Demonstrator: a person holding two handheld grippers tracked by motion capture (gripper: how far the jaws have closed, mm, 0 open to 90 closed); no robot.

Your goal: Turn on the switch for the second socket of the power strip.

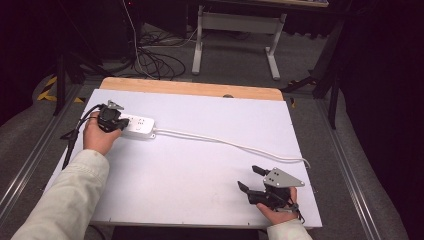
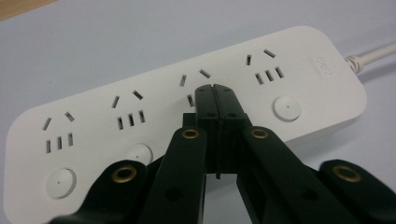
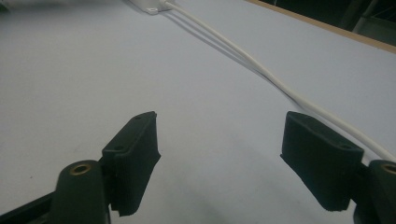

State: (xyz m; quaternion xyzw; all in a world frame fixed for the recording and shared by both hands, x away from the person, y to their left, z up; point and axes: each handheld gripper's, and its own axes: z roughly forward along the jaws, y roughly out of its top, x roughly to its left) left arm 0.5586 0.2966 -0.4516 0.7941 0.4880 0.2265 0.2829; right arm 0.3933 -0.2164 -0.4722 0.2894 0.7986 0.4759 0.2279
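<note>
Left claw (image 2: 216, 93), clenched empty, is sitting tips-down over the power strip (image 2: 187, 116), likely poking a button, while right claw (image 3: 224, 154) is idling released on the surface (image 3: 140, 70).

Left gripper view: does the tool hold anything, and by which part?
Nothing is held. The left tool is shut, its jaws pressed together with nothing between them, tips over the white plastic four-outlet power strip near its third socket group. Contact cannot be told.
</note>
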